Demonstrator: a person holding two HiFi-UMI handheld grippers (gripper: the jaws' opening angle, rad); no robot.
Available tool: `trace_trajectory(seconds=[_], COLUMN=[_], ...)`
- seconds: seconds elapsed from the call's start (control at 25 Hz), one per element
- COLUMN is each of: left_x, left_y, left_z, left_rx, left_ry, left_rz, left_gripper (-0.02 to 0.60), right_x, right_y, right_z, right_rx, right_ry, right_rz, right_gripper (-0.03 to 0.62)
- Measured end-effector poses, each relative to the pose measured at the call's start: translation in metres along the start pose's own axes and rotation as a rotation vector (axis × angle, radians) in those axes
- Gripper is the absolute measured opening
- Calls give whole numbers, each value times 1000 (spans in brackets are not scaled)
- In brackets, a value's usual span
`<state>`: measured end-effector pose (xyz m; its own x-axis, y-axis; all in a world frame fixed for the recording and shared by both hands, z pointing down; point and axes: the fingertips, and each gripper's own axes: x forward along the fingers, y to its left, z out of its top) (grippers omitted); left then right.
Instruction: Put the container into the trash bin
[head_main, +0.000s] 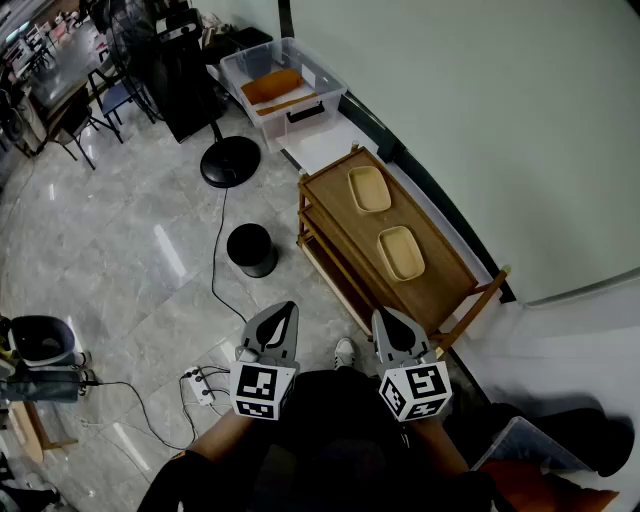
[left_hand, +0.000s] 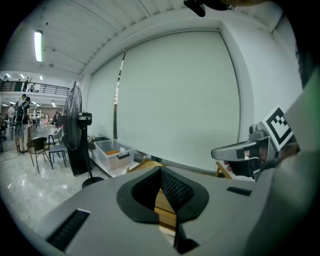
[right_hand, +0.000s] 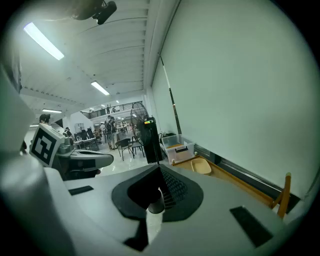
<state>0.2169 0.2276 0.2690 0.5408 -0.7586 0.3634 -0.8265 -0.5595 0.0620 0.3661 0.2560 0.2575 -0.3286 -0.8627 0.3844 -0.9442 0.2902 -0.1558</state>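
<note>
Shut tight and empty, both pairs of jaws: the left gripper (head_main: 288, 308) and right gripper (head_main: 385, 316) hang side by side just short of the shelf's (head_main: 445, 285) near end. On the shelf top lie a near container (head_main: 401, 252) and a far container (head_main: 369, 189), open side up, long axes roughly along the shelf. The bin (head_main: 252, 248) stands on the floor left of the shelf.

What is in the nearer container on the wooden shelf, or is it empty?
Empty: the head view looks down into the nearer container and shows only its bare beige bottom.
</note>
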Motion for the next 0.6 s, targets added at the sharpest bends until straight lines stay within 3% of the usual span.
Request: trace_trajectory(seconds=[0.6], left_x=[-40], left_y=[53], left_z=[-2], left_rx=[-11], left_ry=[-48], left_rz=[25], left_gripper=[8], right_x=[16], right_y=[55], right_z=[8], right_rx=[-52], right_ry=[-4], right_rz=[-1], right_gripper=[14])
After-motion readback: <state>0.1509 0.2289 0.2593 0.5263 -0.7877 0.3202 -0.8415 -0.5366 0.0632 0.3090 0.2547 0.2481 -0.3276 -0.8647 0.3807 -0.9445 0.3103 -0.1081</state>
